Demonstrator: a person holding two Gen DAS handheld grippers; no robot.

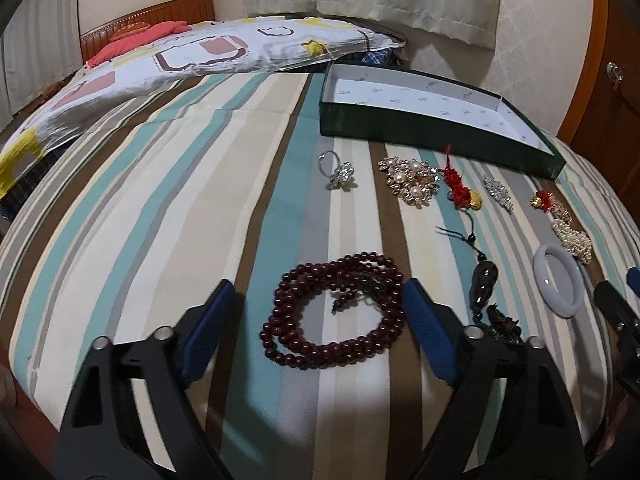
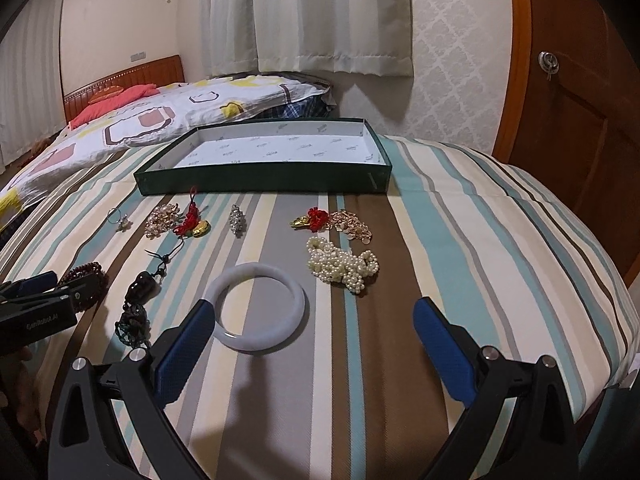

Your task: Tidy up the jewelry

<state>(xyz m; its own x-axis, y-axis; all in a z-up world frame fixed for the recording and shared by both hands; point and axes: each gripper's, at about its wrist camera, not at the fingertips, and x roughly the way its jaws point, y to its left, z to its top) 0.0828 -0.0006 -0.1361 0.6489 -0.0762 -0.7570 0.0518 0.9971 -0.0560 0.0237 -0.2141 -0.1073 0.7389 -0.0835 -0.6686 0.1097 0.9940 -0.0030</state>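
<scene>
An open dark green box (image 1: 400, 126) (image 2: 260, 178) with a white lining lies on the striped bed. Jewelry lies in front of it. My left gripper (image 1: 318, 300) is open, with the dark red bead necklace (image 1: 336, 316) between its fingers on the bed. My right gripper (image 2: 316, 320) is open, with the white bangle (image 2: 256, 308) by its left finger. A pearl strand (image 2: 344, 266), a silver ring (image 1: 336, 170), a pearl brooch (image 1: 408, 180), red knot charms (image 1: 458, 188) and a dark pendant (image 1: 486, 284) lie around.
A patterned quilt (image 1: 160, 64) covers the far left of the bed. A wooden door (image 2: 580, 120) stands at the right, curtains (image 2: 320, 16) at the back. The bed's right edge (image 2: 624, 320) drops off close by.
</scene>
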